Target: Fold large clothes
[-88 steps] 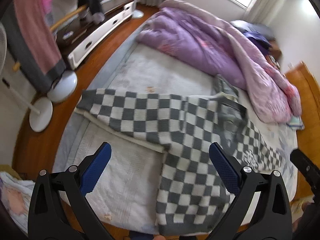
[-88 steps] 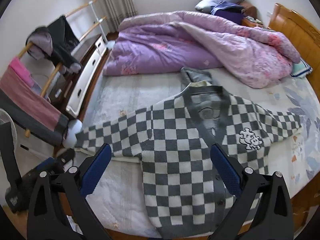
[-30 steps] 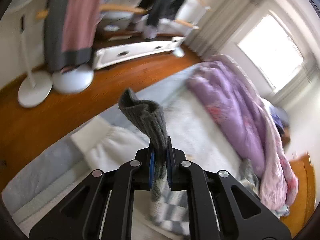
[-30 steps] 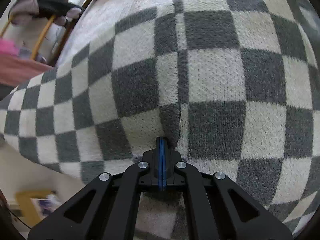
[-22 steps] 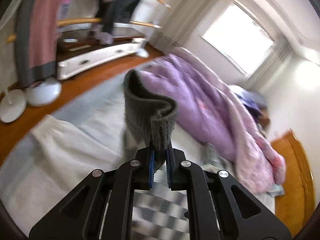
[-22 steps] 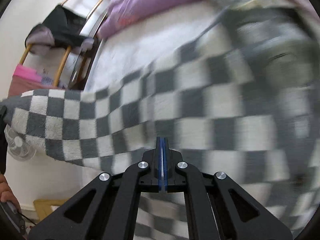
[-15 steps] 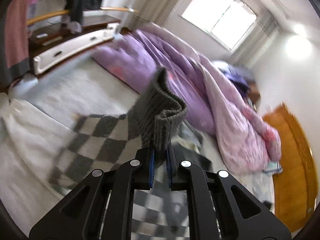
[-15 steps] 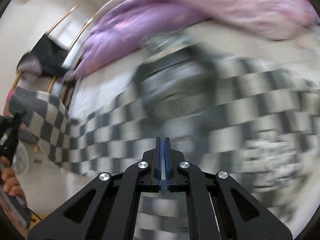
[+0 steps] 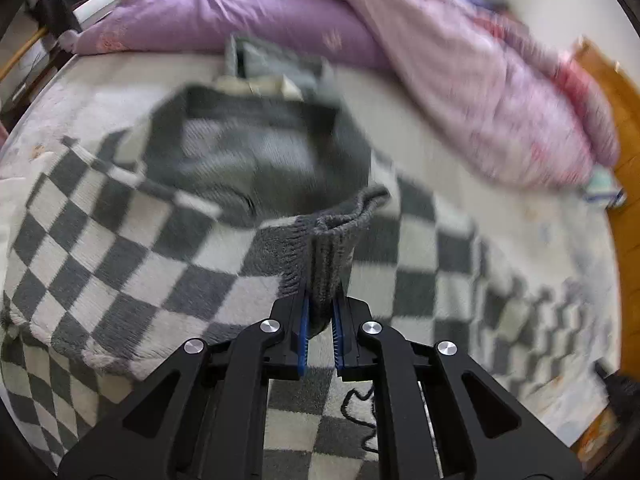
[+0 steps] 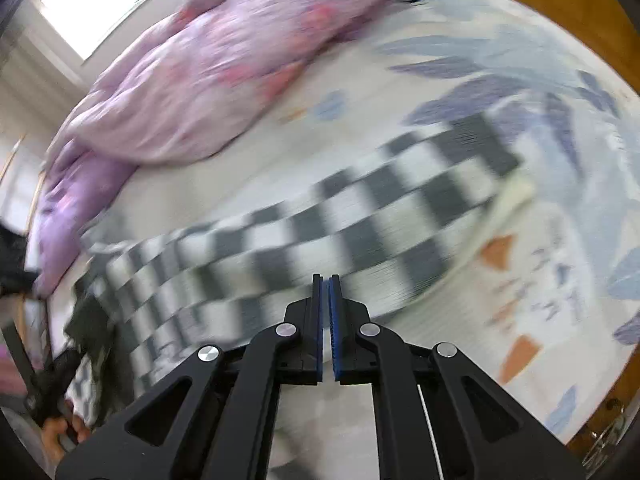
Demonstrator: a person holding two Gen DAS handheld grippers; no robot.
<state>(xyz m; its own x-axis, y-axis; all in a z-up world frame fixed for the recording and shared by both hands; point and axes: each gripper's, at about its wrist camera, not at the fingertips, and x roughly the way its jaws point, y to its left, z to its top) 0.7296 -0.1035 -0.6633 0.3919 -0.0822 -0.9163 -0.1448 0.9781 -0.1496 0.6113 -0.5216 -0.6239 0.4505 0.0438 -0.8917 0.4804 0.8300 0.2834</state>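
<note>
Over on the left, the left gripper (image 9: 320,320) is pinching the ribbed grey cuff (image 9: 340,232) of the checkered cardigan (image 9: 120,248), blue pads squeezed tight on the knit, and the sleeve is drawn in across the garment's chest. The cardigan lies spread over the bed (image 9: 520,216), its dark grey collar and neckline (image 9: 256,152) open toward the far side, checks running out left and right under the gripper. A loose dark thread (image 9: 360,408) curls on the fabric just below the pads. Beyond the collar sits a small folded grey piece (image 9: 276,64), and behind that the purple quilt (image 9: 224,12) is heaped along the far edge, its pink side (image 9: 500,92) tumbling toward the wooden bed frame (image 9: 616,92) on the right. Now across to the right wrist view, and it is blurred: the right gripper (image 10: 325,320) has its blue pads almost together with only a thin slit between them and nothing in it, hovering above the cardigan's other sleeve (image 10: 360,216), which stretches flat across the leaf-patterned sheet (image 10: 540,128). Far left in that view a person's hand (image 10: 60,432) grips a handle at the edge. No boxes or baskets here; the bed alone carries the cardigan, the quilt and the small grey piece.
</note>
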